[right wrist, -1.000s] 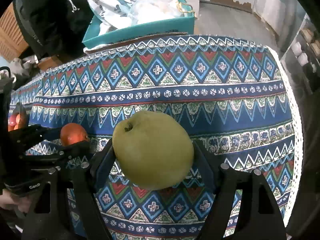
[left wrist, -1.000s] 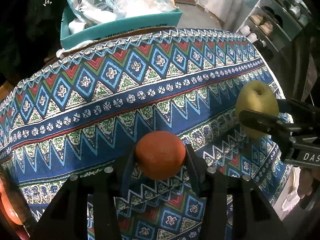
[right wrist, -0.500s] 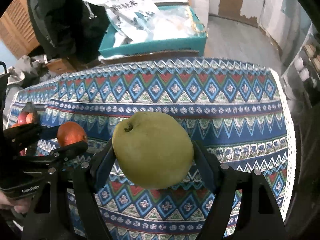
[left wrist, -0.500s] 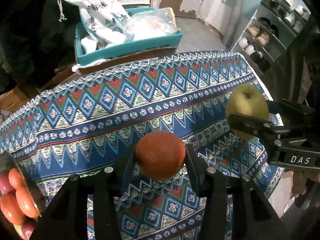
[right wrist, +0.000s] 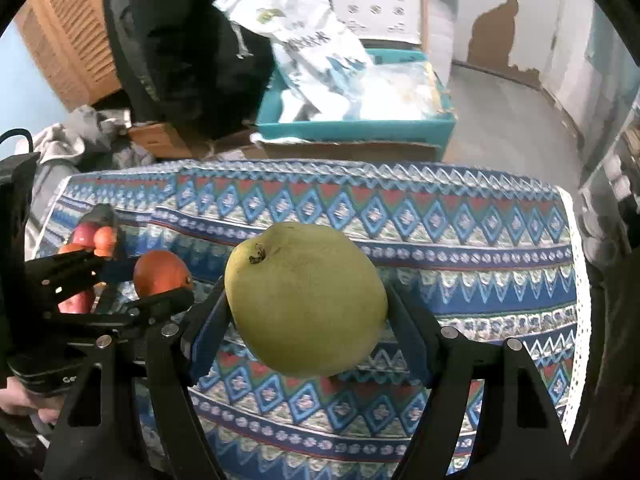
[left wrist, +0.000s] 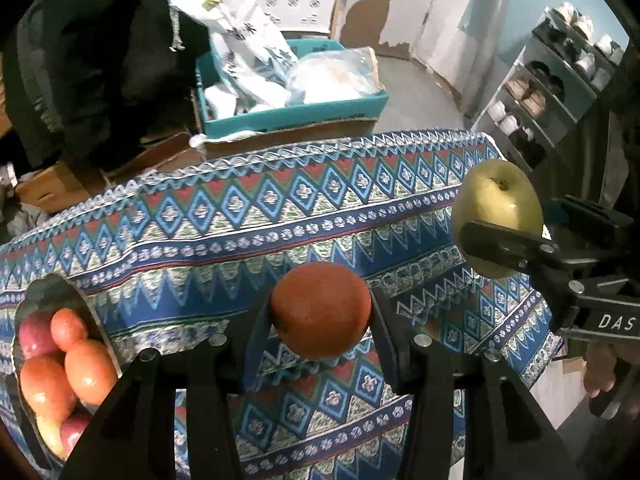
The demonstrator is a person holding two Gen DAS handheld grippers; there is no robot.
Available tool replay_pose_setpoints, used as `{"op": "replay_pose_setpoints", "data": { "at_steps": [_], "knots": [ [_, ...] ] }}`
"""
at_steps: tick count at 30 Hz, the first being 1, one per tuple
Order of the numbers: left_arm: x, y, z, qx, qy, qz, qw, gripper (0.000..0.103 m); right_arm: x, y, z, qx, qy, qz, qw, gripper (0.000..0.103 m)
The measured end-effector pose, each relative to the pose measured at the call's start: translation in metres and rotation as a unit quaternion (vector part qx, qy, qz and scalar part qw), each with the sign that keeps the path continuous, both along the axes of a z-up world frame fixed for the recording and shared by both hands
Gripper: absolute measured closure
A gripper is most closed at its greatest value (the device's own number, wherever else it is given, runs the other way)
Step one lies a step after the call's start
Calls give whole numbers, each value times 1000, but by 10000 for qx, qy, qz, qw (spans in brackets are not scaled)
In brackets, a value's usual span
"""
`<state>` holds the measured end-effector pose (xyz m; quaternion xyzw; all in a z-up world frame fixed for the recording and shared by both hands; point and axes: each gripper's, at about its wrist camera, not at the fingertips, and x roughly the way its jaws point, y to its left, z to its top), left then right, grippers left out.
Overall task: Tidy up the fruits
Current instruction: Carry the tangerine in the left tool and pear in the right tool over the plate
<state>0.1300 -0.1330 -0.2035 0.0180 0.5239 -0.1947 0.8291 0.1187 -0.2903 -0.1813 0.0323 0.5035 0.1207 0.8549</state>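
Note:
My left gripper (left wrist: 320, 312) is shut on an orange (left wrist: 320, 310) and holds it above the patterned tablecloth (left wrist: 248, 216). My right gripper (right wrist: 306, 300) is shut on a yellow-green pear (right wrist: 306, 300), also held above the cloth. The pear shows at the right of the left wrist view (left wrist: 498, 216). The orange shows at the left of the right wrist view (right wrist: 160, 272). A clear bowl (left wrist: 84, 312) with several red and orange fruits (left wrist: 68, 360) stands at the table's left; it also shows in the right wrist view (right wrist: 102, 214).
Behind the table stands a teal box (left wrist: 296, 112) with plastic bags (left wrist: 248, 48), on cardboard. A shoe rack (left wrist: 552, 92) stands at the far right. Dark clothing (right wrist: 180, 40) hangs at the back left. The cloth's lace edge (right wrist: 580, 280) marks the table's right side.
Both grippers have risen and drawn back with their fruits, so more of the table and room shows. The fruit bowl has come into view at the left.

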Motion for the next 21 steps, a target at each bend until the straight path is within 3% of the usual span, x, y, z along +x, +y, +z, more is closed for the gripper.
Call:
{"op": "replay_pose_setpoints", "data": {
  "at_steps": [21],
  "knots": [
    [-29, 103, 40, -237, -347, 757, 9962, 54, 3, 99, 32, 241, -208, 839, 9960, 28]
  ]
}}
